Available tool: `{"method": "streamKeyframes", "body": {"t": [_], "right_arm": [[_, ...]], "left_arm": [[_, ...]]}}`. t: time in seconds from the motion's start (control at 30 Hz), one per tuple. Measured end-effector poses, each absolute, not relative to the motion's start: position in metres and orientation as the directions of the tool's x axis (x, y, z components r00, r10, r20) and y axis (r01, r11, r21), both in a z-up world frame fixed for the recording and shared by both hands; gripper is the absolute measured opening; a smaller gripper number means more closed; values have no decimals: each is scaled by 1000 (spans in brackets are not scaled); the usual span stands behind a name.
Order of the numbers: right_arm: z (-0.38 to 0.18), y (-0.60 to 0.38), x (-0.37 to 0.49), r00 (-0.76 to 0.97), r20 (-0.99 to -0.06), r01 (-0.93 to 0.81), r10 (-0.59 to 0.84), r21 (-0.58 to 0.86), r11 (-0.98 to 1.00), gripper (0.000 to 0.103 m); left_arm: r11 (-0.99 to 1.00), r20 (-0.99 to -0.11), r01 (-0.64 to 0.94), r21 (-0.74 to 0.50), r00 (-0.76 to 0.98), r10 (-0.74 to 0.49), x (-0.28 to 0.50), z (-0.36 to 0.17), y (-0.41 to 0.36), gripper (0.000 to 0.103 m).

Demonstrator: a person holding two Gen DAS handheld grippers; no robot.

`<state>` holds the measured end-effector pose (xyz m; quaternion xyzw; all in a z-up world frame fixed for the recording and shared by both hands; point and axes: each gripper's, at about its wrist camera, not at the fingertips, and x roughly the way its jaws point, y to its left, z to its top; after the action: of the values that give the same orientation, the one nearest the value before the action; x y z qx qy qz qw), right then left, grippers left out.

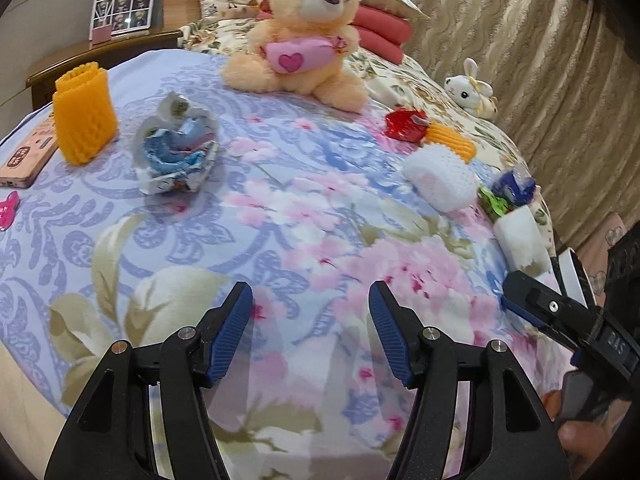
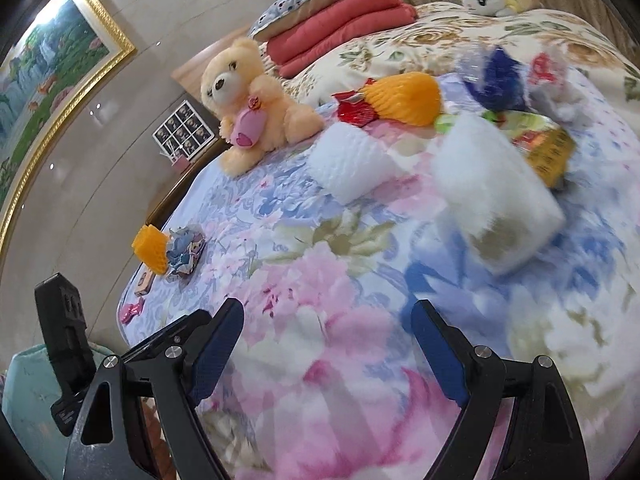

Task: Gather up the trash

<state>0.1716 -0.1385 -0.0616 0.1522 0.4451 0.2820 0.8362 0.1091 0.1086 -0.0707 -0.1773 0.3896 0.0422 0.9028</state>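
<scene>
Left wrist view: the left tongs hang released over the floral bed quilt, nothing between the ribbed blue pads. Trash lies scattered: one crumpled blue-and-white wrapper at ten o'clock, one upright orange foam net sleeve beside it, a second orange sleeve at one o'clock next to a red foil wrapper, and two white foam sleeves at two o'clock. One plush teddy bear sits at twelve.

Right wrist view: the right tongs gape released, empty. A blurred white foam roll lies at one o'clock, a second ribbed white sleeve at twelve.
</scene>
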Motion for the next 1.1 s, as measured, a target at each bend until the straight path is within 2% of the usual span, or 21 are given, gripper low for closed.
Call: {"method": "streamKeyframes", "body": {"t": [0.13,0.33,0.6,0.83,0.87,0.9,0.93,0.97,1.0,1.03,1.1], "right_arm": [[-64,-124,191,442,-665,-335,603,501,798,88],[-66,-103,218,444,-678,-322,585,489,811,88],[-71,-96,251,445,-680,-267,583,520,811,87],[-73,-99,271,452,-647,-213,614,590,779,87],[-74,-100,271,458,-641,-210,615,594,776,85],[-74,-100,271,468,-642,-208,607,588,782,81],[-75,-99,271,476,-651,-206,592,572,794,67],[-75,-99,271,479,-658,-205,582,560,802,57],[-78,-101,270,475,-669,-199,572,552,810,37],[-80,-102,270,471,-672,-192,571,554,810,30],[-80,-106,267,473,-667,-195,575,557,807,20]], "left_arm": [[925,-720,-251,-285,693,-34,114,-70,122,69],[904,-725,-316,-289,689,9,129,-71,151,73],[871,-729,-393,-295,682,61,158,-69,189,77],[873,-724,-383,-303,688,50,171,-71,195,76],[874,-722,-378,-304,690,47,171,-71,195,73],[876,-722,-371,-307,691,39,172,-71,195,62],[878,-725,-362,-314,688,24,173,-73,195,46],[878,-728,-356,-319,686,14,174,-74,196,37],[879,-729,-347,-327,685,-1,175,-75,196,20],[880,-728,-335,-336,686,-17,175,-76,195,5],[888,-724,-315,-336,689,-30,175,-75,192,1]]}}
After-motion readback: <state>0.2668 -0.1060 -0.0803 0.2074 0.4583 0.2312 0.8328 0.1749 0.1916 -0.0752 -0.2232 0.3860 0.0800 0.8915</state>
